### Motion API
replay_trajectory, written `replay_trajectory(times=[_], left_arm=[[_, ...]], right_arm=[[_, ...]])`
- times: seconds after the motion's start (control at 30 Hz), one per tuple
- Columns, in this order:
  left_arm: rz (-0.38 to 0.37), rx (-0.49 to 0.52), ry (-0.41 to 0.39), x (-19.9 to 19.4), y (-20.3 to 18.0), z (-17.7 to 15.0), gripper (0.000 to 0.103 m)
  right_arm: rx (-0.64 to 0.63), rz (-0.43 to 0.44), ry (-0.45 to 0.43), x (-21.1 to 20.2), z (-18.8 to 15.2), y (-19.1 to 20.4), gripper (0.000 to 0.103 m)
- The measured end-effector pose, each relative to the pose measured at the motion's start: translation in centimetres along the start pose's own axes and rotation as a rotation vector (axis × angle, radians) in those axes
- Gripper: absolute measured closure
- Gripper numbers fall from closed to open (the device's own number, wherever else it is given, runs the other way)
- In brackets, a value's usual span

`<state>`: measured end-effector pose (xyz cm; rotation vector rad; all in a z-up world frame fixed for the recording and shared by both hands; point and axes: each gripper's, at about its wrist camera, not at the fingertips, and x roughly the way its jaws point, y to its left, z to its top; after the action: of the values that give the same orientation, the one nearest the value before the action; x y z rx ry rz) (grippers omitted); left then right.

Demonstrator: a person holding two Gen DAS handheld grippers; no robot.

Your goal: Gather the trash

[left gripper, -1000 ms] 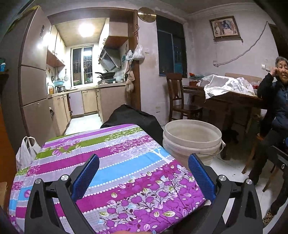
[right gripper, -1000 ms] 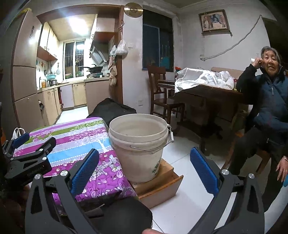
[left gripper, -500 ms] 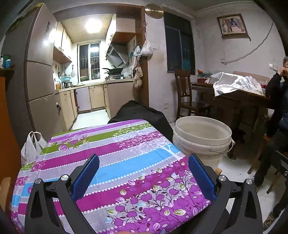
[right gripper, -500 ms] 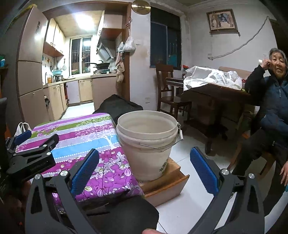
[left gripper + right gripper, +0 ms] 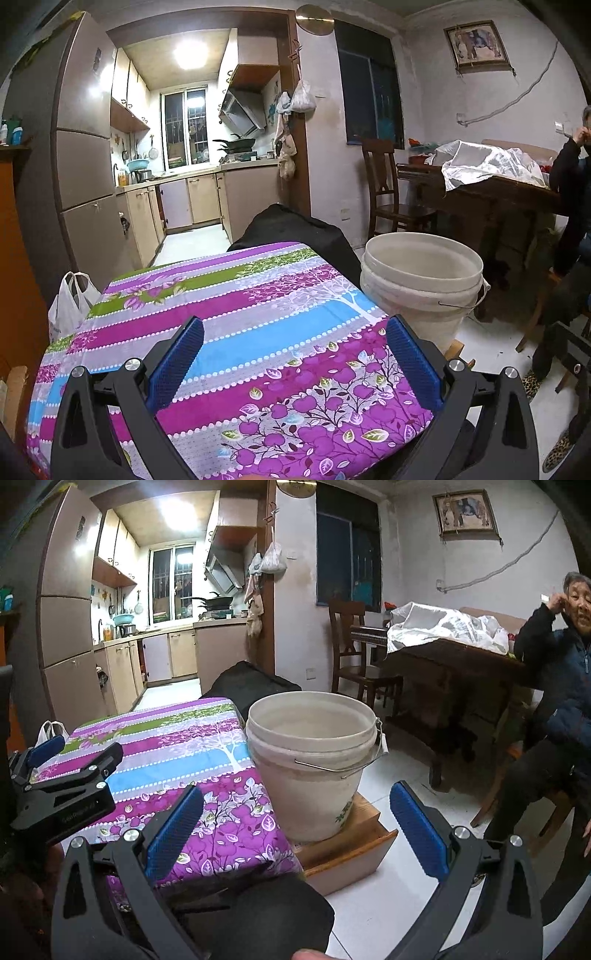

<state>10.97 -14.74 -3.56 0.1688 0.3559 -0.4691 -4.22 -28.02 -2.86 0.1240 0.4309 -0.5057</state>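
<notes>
Over the last second both cameras have swung slightly to the left and drawn a little nearer, so the round off-white plastic bucket with a wire bail handle [image 5: 312, 764] now sits further right and larger in each view than it did. Nothing else on the scene has shifted. The left hand-held gripper [image 5: 295, 363] hovers above the bench covered in a purple, blue and green floral cloth [image 5: 229, 332], its blue-padded fingers spread wide with nothing between them; the right hand-held gripper [image 5: 295, 830] is likewise wide apart and holding nothing, aimed at the gap between cloth edge and bucket. The bucket stands on a low wooden box [image 5: 354, 845] just beside the bench, and what shows of its inside looks bare, though its bottom is hidden. No loose trash is visible on the cloth. A white plastic bag [image 5: 72, 302] hangs at the bench's far left corner. That fits either trash already cleared or a search for pieces elsewhere; the small camera drift does not settle which.
</notes>
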Motion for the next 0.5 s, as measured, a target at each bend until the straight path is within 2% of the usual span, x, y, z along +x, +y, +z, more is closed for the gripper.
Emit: replay_trajectory(times=[0.5], left_arm=[[-0.019, 0.004, 0.016, 1.0, -0.5, -0.8, 0.005]], right_arm=[[0.023, -0.003, 0.059, 1.5, -0.3, -0.6, 0.005]])
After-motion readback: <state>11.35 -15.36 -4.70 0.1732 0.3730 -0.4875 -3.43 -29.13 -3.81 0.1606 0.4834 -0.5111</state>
